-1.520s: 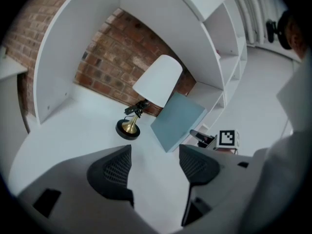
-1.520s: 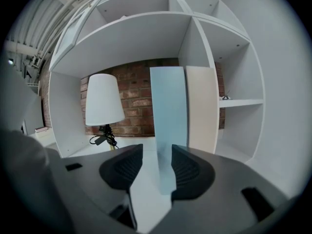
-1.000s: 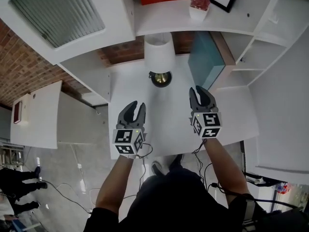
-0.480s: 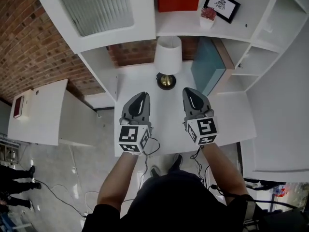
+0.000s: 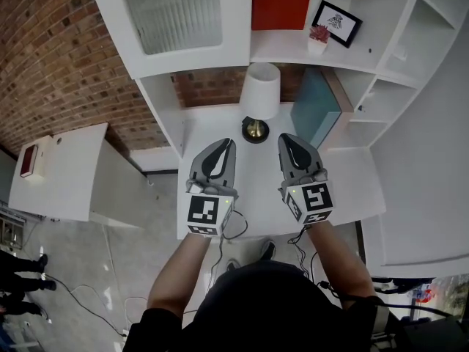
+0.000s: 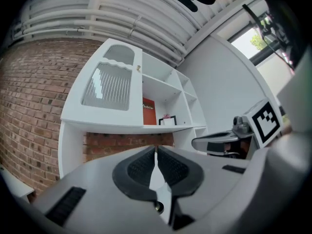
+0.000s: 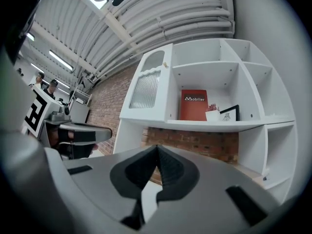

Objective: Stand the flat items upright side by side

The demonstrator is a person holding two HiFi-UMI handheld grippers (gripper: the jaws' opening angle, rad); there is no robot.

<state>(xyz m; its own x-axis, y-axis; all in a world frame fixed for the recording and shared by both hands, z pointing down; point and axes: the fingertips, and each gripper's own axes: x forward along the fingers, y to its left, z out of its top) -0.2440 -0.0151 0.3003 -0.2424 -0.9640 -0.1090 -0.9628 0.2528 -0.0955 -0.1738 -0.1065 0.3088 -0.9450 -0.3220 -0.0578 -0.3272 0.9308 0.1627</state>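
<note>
Two grippers show in the head view over the white desk [image 5: 256, 189]. The left gripper [image 5: 224, 145] and the right gripper [image 5: 289, 139] are both clenched with nothing in them. Beyond them stands a table lamp [image 5: 260, 94], and just right of it a teal board [image 5: 316, 105] leans against the side wall of the shelf unit. On the shelf [image 5: 282, 46] above are a red book [image 5: 282, 2], a small pot [image 5: 317, 39] with a pink plant and a framed picture [image 5: 336, 22].

In the left gripper view, the left gripper [image 6: 156, 152] has its pads pressed together and empty. The red book [image 6: 148, 112] and the framed picture [image 6: 167, 121] stand well apart from it, far behind.

In the right gripper view, the right gripper [image 7: 157, 152] is also closed on nothing. The red book [image 7: 194, 105] stands upright at the back of the shelf. The small pot [image 7: 212, 114] is between it and the framed picture [image 7: 230, 113], which seems to lean.

I judge the book stiff and rather light, so I would take it by a free side edge. The picture probably has glass, fragile and slippery, so I would grip the frame only, gently. The teal board looks large and heavier, so I would hold it with both grippers on opposite edges.
</note>
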